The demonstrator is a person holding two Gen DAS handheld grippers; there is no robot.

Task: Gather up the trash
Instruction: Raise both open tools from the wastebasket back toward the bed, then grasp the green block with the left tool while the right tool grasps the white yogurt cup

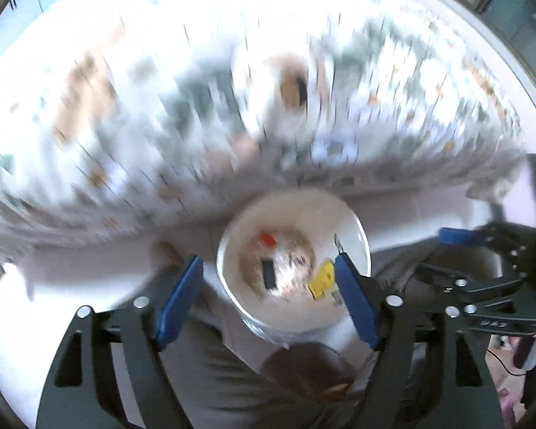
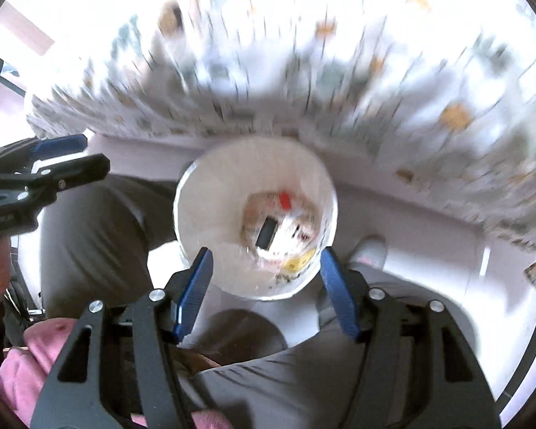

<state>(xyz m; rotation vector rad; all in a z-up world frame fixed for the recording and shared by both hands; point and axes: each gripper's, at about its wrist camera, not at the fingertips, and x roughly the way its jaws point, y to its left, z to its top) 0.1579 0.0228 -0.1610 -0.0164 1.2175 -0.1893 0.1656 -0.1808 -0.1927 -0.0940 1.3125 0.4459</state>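
**Both claws empty above the white bin; trash on the table is blurred**

Obs. Your left claw (image 1: 268, 298) stands apart, blue pads wide, nothing between them. Your right claw (image 2: 266, 293) is likewise apart and empty. Both point steeply down at the white bin (image 1: 350, 221), which sits on the floor just in front of the table edge, between your legs in grey trousers (image 2: 100, 221).

Contents of the bin: a red scrap (image 1: 268, 239), a small black block (image 1: 269, 275), a yellow wrapper (image 1: 321, 280) against the near wall, and pale crumpled bits around them. These are already collected.

On the table: patterned tablecloth (image 1: 411, 107), heavily smeared by motion. One brown, tube-like thing (image 1: 293, 87) shows near the middle; it may be a cardboard roll or cup. You cannot tell from these views whether it is trash.

Handling, judged:
- What lies in the bin looks like wrappers and small packaging: light, soft, easily crushed, little risk of breakage.
- Film wrappers are probably slippery and flat. Pinch a raised fold or crumpled edge, not the flat face.
- If the brown thing is cardboard, expect it thin-walled and light. Take it across its width near the middle, with a gentle squeeze, so it does not collapse or roll away.
- The bin itself looks like light plastic; a knock from a claw could tip it.

Note. Hold the view steady before choosing the next piece.
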